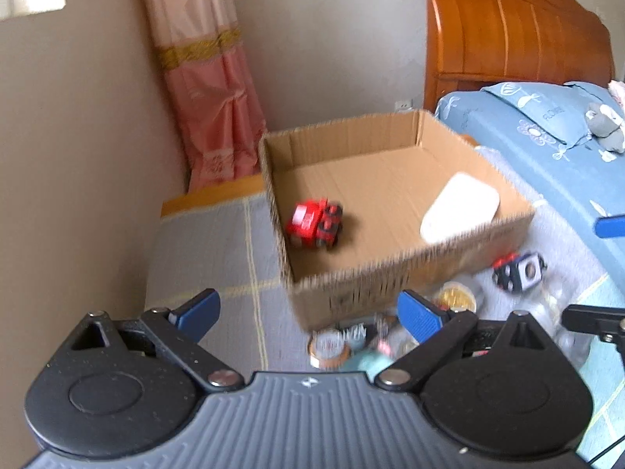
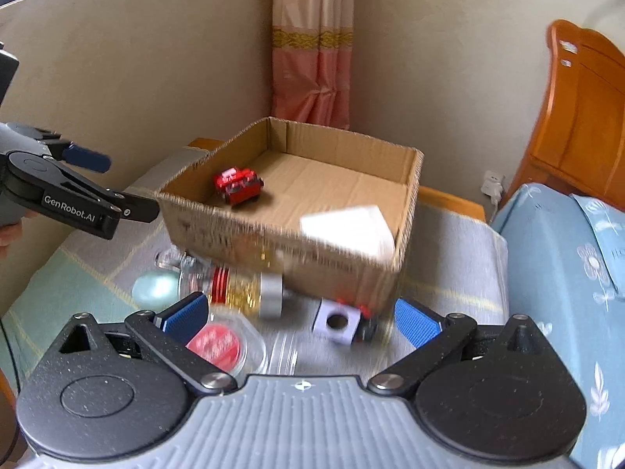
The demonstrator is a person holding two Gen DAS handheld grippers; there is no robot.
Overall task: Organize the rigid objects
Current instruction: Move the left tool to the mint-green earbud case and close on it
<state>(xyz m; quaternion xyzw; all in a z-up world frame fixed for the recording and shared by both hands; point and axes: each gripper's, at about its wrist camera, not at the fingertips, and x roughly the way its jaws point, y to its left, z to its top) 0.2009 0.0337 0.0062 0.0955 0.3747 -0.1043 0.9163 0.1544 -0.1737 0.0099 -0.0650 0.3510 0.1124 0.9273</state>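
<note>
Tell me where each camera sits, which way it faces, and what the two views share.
Left wrist: on the left gripper, facing the box from its near-left corner; own open blue fingers show, right gripper at the frame's right edge.
Right wrist: on the right gripper, facing the box over the clutter; own open fingers show, left gripper entering from the left.
Shared: box, red toy car, white block, pink curtain, headboard.
</note>
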